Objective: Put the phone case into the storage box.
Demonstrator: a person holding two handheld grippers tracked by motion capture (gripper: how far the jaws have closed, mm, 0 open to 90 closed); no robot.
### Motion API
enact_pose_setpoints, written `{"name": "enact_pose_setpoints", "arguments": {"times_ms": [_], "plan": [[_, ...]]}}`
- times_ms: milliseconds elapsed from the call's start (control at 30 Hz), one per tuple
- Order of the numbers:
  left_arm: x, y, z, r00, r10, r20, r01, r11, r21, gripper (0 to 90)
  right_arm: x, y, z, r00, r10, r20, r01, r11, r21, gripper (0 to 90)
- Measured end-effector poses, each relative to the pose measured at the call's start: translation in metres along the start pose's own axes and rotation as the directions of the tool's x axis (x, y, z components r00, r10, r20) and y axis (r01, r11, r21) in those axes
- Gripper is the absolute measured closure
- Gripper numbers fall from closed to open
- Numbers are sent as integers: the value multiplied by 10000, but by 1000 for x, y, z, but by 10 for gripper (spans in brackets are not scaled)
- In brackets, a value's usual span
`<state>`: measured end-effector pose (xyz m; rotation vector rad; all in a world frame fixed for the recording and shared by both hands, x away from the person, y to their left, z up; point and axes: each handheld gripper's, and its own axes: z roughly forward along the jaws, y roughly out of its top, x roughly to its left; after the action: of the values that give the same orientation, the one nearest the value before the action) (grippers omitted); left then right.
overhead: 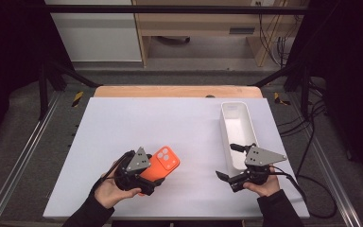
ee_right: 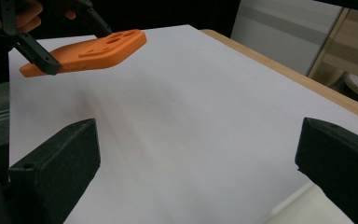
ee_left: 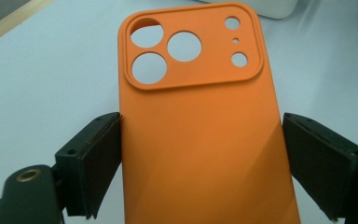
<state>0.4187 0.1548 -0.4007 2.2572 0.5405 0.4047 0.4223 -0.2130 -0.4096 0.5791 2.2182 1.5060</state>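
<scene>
Sitting btw left gripper (ee_left: 200, 163) jaws: phone case (ee_left: 200, 130).

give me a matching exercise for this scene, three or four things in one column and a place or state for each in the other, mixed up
Things:
1. orange silicone phone case
2. long white plastic tray
3. right gripper
4. left gripper

Places or states:
A. jaws wide apart, nothing between them
B. lifted off the table, camera cut-outs at the far end
C. clamped on the sides of the case
D. resting on the table's right side, nothing inside it

Pairs: 1-B, 2-D, 3-A, 4-C
</scene>
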Motion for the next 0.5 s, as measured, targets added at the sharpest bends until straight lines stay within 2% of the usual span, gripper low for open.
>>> {"name": "enact_pose_setpoints", "arguments": {"times_ms": [333,500], "plan": [[-1,3,10,9984,541,156,-544,9984,168,136,6,4,9,9987,-389,-342,397,9989,240,7],[-4,8,14,9956,904,245,-910,9956,239,136,9,4,13,9975,-520,-487,541,9976,428,7]]}}
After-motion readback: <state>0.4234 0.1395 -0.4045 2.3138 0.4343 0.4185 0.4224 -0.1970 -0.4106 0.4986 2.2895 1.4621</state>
